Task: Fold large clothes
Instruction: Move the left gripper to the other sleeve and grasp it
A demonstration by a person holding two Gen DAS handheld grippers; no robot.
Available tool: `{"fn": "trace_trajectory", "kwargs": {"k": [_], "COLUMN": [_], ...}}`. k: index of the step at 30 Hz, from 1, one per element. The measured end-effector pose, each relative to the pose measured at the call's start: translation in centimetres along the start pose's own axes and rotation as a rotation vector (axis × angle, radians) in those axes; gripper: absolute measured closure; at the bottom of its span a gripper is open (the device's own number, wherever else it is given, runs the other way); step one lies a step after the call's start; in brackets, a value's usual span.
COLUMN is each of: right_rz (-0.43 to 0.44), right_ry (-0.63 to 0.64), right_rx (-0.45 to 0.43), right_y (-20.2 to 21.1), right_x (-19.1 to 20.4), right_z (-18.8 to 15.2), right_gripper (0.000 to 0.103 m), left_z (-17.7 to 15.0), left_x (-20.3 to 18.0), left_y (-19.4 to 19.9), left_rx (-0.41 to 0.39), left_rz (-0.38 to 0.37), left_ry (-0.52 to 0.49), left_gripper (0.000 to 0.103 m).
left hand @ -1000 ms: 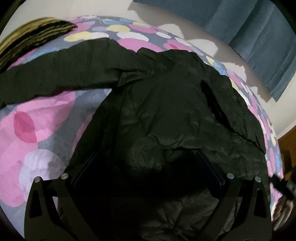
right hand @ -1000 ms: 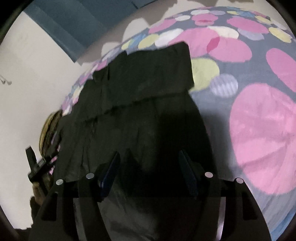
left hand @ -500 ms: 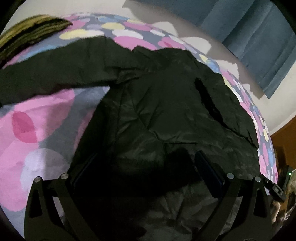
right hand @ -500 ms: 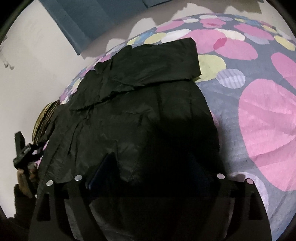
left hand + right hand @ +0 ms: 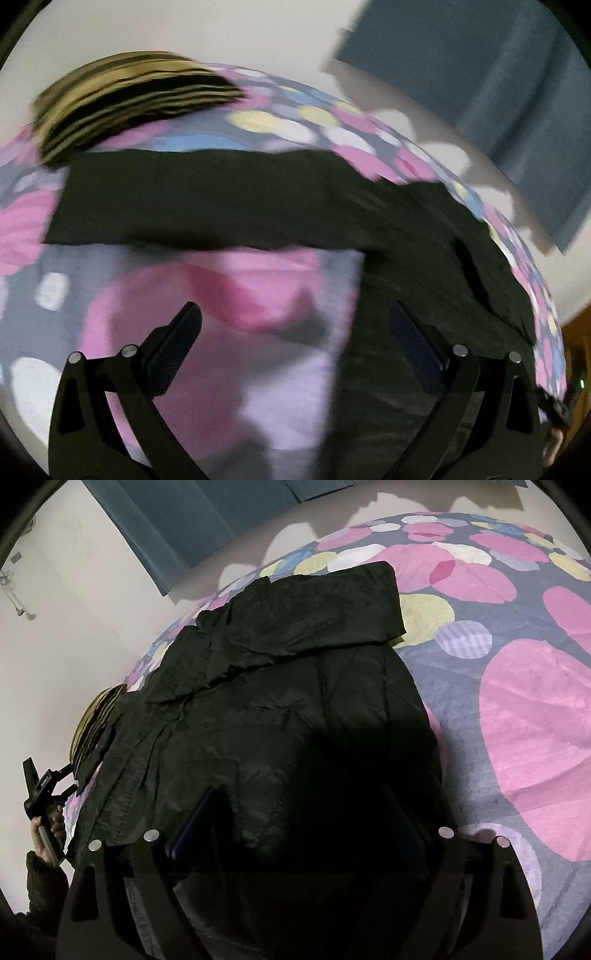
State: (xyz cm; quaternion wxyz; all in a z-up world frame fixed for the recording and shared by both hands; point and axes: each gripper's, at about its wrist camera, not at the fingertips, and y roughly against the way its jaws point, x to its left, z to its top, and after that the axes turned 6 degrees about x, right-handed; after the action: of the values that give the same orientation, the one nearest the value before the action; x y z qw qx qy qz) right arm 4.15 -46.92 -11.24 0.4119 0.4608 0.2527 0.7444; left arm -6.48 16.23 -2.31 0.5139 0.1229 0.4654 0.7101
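Spotted bedspread [image 5: 517, 709], blue curtain [image 5: 517, 110], striped cushion [image 5: 122, 99]

Layout: jacket on bed.
Black crinkled nylon jacket [image 5: 280, 716] lies on the bed's circle-patterned bedspread [image 5: 517, 709]; striped knitted cushion [image 5: 125, 99] behind its outstretched sleeve [image 5: 207, 199].

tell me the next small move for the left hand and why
Probably reach the left gripper forward to the outstretched sleeve and pinch it: its jaws stand open and empty over the bedspread, and that sleeve still lies unfolded away from the black jacket.
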Motion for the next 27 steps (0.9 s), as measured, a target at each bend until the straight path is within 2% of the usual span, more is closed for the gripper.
{"fn": "trace_trajectory", "kwargs": {"k": [2, 4, 7, 10, 14, 21, 23, 24, 26, 27], "right_rz": [0.000, 0.002, 0.004, 0.001, -0.001, -0.008, -0.008, -0.008, -0.009, -0.011], "right_ry": [-0.001, -0.002, -0.002, -0.001, 0.000, 0.002, 0.002, 0.001, 0.001, 0.001], "right_rx": [-0.002, -0.004, -0.006, -0.006, -0.008, -0.014, -0.016, -0.017, -0.018, -0.018], "right_y": [0.0, 0.0, 0.0, 0.1, 0.1, 0.1, 0.1, 0.1, 0.1, 0.1], "right_x": [0.1, 0.1, 0.1, 0.1, 0.2, 0.2, 0.2, 0.2, 0.1, 0.1], "right_z": [-0.1, -0.1, -0.1, 0.0, 0.0, 0.0, 0.0, 0.1, 0.0, 0.0], "right_gripper": [0.016, 0.016, 0.015, 0.015, 0.015, 0.015, 0.015, 0.015, 0.015, 0.015], "left_z": [0.7, 1.1, 1.3, 1.2, 1.7, 4.6, 5.4, 5.6, 5.8, 5.9], "left_x": [2.8, 5.4, 9.8, 13.7, 15.8, 17.2, 17.4, 17.6, 18.0, 18.2], "left_y": [0.7, 1.3, 1.6, 1.1, -0.3, -2.0, -2.5, -2.6, -2.8, -2.9], "left_rx": [-0.029, -0.061, -0.080, -0.085, -0.078, -0.117, -0.111, -0.103, -0.099, -0.099], "left_rz": [0.049, 0.059, 0.014, -0.070, -0.108, -0.133, -0.127, -0.118, -0.101, -0.091], "left_ry": [0.059, 0.124, 0.264, 0.394, 0.439, 0.415, 0.409, 0.421, 0.443, 0.458], "left_gripper": [0.002, 0.002, 0.002, 0.002, 0.002, 0.003, 0.009, 0.018, 0.028, 0.039]}}
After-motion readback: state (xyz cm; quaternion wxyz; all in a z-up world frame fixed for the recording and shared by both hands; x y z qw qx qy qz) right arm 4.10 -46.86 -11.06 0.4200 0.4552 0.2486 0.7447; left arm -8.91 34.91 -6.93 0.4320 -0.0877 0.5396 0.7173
